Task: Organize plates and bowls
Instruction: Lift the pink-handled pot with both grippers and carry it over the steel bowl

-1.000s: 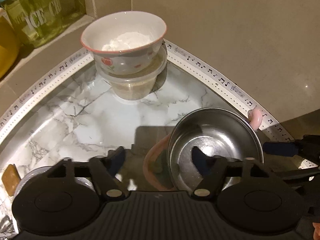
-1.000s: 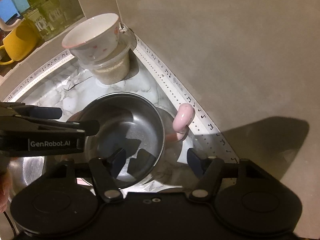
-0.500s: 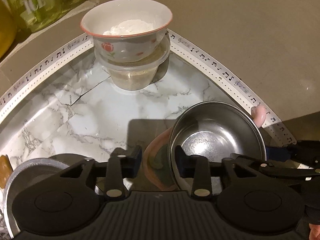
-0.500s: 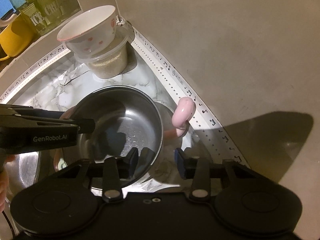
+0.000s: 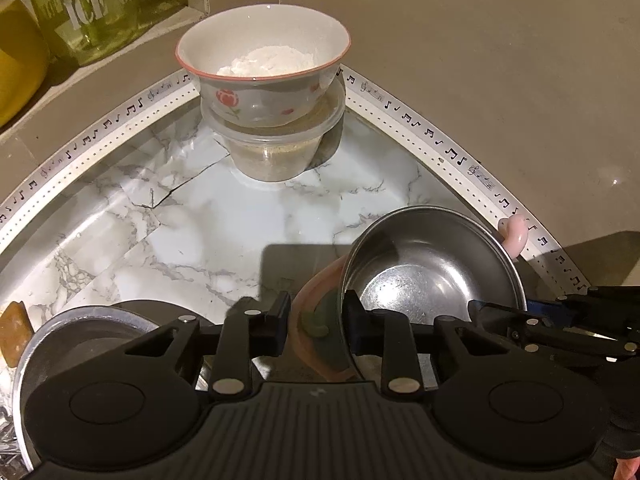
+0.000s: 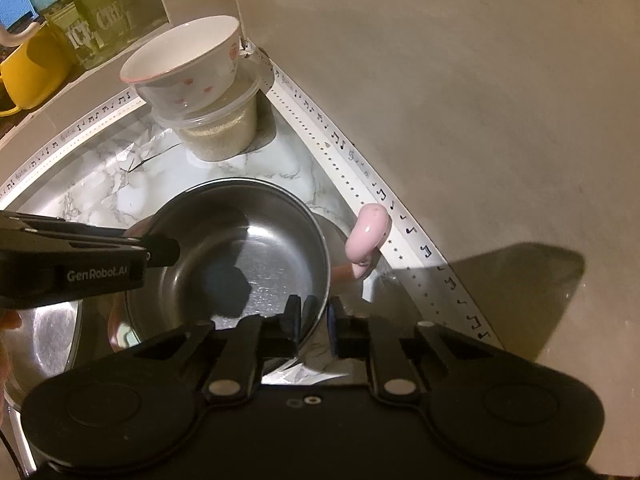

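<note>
A steel bowl (image 5: 432,272) (image 6: 240,248) sits nested in a pink bowl (image 5: 316,300) whose pink handle (image 6: 370,236) sticks out toward the wall. My left gripper (image 5: 316,316) is closing. One finger is outside the pink wall and the other inside the steel rim, and both rims are pinched between them. My right gripper (image 6: 314,316) is closing on the steel bowl's near rim, with the thin rim between its pads. At the back corner, a white flowered bowl (image 5: 264,60) holding white powder rests on a lidded plastic tub (image 5: 276,152).
The marble-pattern counter (image 5: 180,240) is edged with white music-note tape and meets beige walls on the right. Another steel vessel (image 5: 100,320) lies at the lower left. A green glass jar (image 5: 100,0) and a yellow mug (image 6: 36,76) stand on the ledge behind.
Both grippers' jaws have come together from wide open. The left now pinches the pink and steel rims. The right now pinches the steel rim. The bowls have stayed in place.
</note>
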The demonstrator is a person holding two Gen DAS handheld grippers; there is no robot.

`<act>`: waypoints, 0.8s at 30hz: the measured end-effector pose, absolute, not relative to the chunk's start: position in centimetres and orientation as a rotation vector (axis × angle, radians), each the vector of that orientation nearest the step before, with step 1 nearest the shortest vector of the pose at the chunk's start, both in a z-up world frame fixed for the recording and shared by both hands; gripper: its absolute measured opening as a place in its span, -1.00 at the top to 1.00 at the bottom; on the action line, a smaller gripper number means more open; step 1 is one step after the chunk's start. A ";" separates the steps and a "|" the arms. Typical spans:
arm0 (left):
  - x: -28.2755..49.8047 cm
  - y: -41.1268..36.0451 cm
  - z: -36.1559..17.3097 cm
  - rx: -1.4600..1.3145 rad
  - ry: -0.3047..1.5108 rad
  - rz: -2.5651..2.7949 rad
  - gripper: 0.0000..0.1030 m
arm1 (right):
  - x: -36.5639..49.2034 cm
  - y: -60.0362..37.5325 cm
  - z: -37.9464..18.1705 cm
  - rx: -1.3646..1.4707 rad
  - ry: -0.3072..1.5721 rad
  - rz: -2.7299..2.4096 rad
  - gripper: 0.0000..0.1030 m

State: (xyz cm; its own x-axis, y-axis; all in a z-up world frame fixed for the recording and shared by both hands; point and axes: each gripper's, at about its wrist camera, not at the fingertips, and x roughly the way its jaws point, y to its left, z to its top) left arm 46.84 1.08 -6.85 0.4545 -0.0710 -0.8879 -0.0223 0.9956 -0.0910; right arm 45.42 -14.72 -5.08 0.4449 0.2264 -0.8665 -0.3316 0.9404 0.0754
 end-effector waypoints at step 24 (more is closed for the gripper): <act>39.9 3.4 0.7 -0.116 1.045 0.098 0.48 | 41.2 -12.3 0.8 -0.180 0.971 0.484 0.74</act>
State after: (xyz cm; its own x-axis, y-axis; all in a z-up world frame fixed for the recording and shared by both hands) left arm 39.87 3.43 0.66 0.4986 0.0253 -0.8665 -0.1357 0.9895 -0.0493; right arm 41.22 -12.26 0.82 0.4687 0.3135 -0.8259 -0.4712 0.8795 0.0664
